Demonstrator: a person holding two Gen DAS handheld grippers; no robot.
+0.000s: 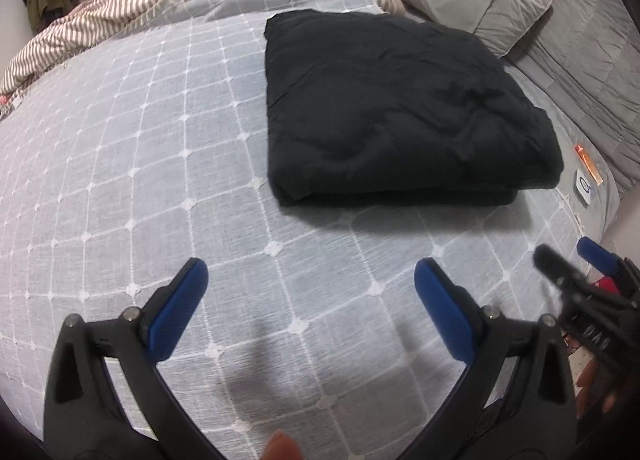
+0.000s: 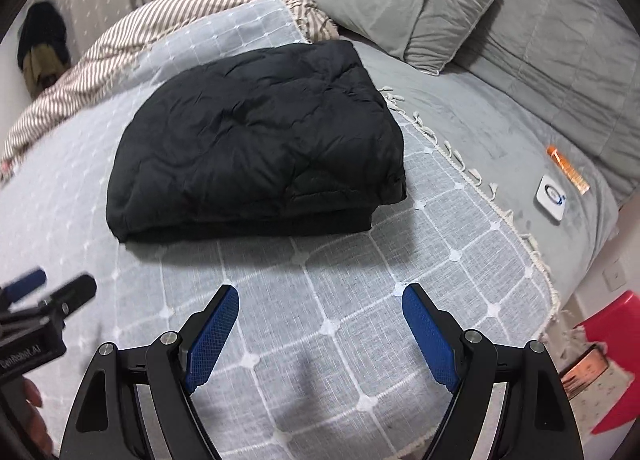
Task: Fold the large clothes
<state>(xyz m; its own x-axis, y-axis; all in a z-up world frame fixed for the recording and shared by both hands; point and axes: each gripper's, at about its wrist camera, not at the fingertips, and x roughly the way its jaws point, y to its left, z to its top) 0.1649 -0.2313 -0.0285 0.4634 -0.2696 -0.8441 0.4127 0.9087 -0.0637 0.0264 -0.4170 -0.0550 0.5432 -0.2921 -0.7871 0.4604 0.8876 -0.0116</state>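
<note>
A black quilted garment point(image 1: 404, 108) lies folded into a thick rectangle on the grey checked bedspread point(image 1: 120, 164); the right wrist view shows the same black garment point(image 2: 256, 140) ahead and slightly left. My left gripper point(image 1: 312, 280) hovers open over bare bedspread, short of the garment's near edge, nothing between its blue pads. My right gripper point(image 2: 320, 304) is open too, empty, over the checked bedspread point(image 2: 360, 332) in front of the garment. Each gripper appears at the edge of the other's view: the right gripper point(image 1: 572, 260) and the left gripper point(image 2: 52, 284).
A grey pillow point(image 2: 408, 8) and a striped blanket point(image 1: 100, 8) lie beyond the garment. A white device point(image 2: 551, 198) and an orange item point(image 2: 568, 170) rest on the grey sheet at right. A red object point(image 2: 612, 356) stands past the bed's fringed edge.
</note>
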